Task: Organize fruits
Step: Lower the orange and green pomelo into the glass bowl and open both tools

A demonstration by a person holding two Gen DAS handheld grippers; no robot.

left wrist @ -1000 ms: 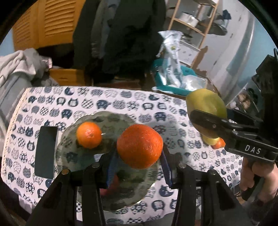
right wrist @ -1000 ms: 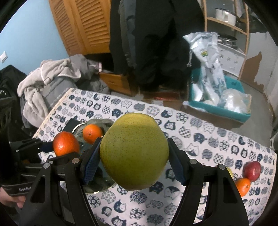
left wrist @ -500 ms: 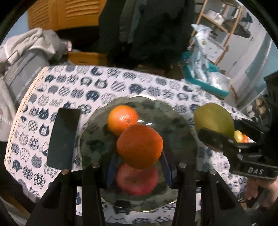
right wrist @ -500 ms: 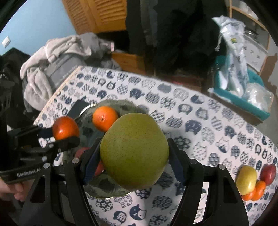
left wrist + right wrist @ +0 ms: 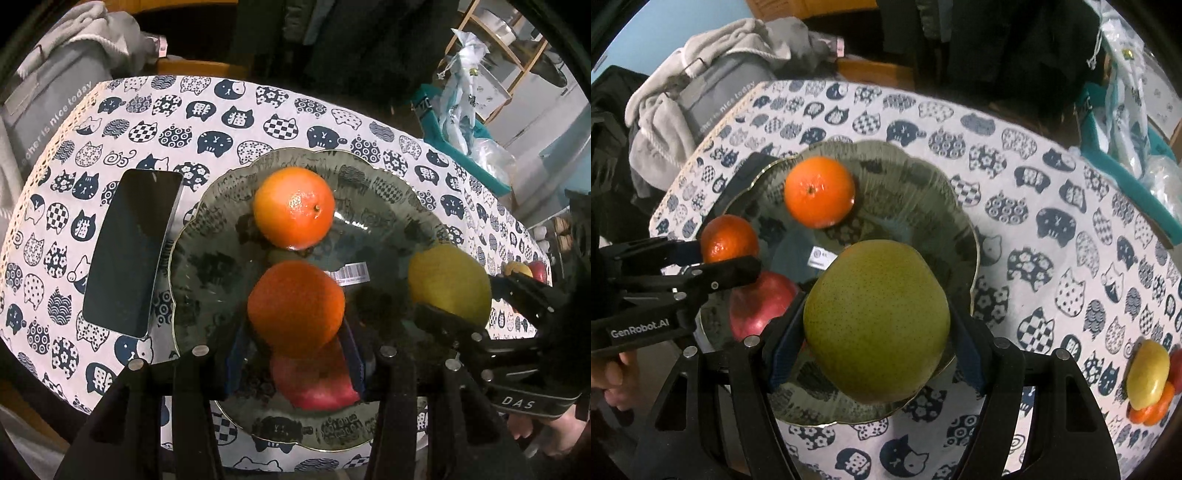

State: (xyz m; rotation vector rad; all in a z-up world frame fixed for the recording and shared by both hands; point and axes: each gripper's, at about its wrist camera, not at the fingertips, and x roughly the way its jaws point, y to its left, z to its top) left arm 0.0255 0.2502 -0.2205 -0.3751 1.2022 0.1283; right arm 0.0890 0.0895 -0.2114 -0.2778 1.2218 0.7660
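left gripper (image 5: 295, 343): clamped on orange (image 5: 295, 308), over plate (image 5: 207, 236) near side
right gripper (image 5: 875, 332): clamped on pear (image 5: 876, 320), over plate's right rim
plate: tangerine (image 5: 294, 207) far side, apple (image 5: 314, 384) near side, middle bare
phone (image 5: 131, 253): touching plate's left rim

We've got a table (image 5: 236, 107) under a white cloth with navy cat faces. Sitting right on it: a scalloped glass plate (image 5: 192, 280), a dark phone (image 5: 129, 251) touching the plate's left rim, and far right a little fruit pile (image 5: 1152, 380).
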